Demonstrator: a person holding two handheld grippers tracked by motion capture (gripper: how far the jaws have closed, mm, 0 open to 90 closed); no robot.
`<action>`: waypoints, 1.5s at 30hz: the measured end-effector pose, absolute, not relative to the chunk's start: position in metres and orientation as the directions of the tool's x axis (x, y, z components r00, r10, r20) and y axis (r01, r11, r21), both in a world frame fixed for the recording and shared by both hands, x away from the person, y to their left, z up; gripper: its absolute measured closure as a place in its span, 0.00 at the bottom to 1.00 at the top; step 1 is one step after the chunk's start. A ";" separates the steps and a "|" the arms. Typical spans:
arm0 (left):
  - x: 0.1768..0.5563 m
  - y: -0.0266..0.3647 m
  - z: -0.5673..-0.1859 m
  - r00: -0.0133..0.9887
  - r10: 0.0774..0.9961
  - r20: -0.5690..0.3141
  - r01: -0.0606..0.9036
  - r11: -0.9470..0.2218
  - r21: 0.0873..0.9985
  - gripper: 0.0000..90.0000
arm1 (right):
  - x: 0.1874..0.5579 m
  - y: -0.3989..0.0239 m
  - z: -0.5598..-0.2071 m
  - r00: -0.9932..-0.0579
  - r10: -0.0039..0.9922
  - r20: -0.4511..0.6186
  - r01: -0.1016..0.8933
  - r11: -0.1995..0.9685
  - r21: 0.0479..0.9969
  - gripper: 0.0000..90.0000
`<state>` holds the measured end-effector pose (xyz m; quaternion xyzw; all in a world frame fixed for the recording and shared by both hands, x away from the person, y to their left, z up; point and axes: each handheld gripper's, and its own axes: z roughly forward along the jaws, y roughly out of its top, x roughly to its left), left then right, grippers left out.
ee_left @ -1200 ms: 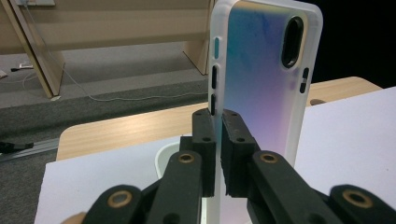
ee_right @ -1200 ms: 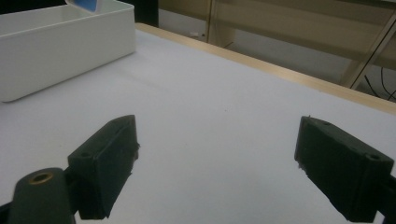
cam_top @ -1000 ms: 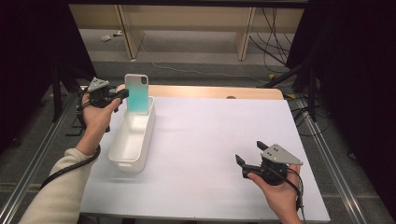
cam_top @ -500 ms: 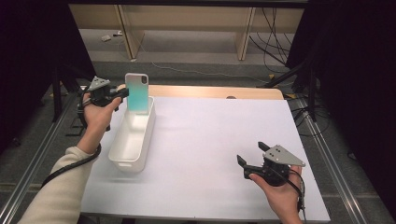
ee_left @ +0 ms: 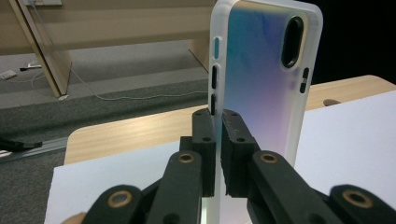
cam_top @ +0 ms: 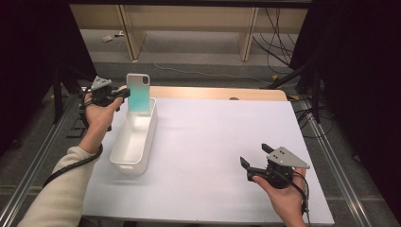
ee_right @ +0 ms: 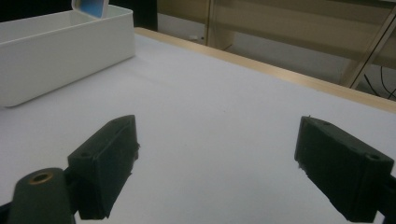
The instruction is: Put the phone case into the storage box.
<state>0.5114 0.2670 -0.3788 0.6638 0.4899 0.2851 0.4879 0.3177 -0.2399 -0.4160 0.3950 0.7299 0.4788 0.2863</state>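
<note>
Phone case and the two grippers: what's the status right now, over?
Left gripper shut on phone case, upright above white bin's far end. Right gripper open, empty, over bare table. Nothing in the way.

The phone case (cam_top: pixel 138 92) stands upright at the far end of the white bin (cam_top: pixel 124 158) — a pearly, iridescent back shading from teal to violet, framed by a frosted white rim. Its oval camera cutout sits at the top, side button slots along one edge — that edge is pinched.
</note>
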 end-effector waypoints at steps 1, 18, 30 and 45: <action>0.512 0.267 -0.379 0.357 0.929 -0.099 0.374 -0.045 0.926 0.95 | 0.318 -0.240 -0.416 -0.526 0.849 -0.042 0.305 0.235 0.923 0.16; 0.520 0.268 -0.386 0.338 0.936 -0.103 0.396 -0.042 0.917 0.95 | 0.318 -0.241 -0.416 -0.528 0.848 -0.043 0.307 0.238 0.921 0.16; 0.525 0.267 -0.390 0.335 0.937 -0.102 0.406 -0.046 0.913 0.95 | 0.318 -0.241 -0.416 -0.528 0.848 -0.043 0.308 0.238 0.921 0.16; 0.529 0.267 -0.394 0.327 0.940 -0.100 0.415 -0.048 0.908 0.95 | 0.317 -0.240 -0.416 -0.529 0.848 -0.036 0.314 0.235 0.920 0.17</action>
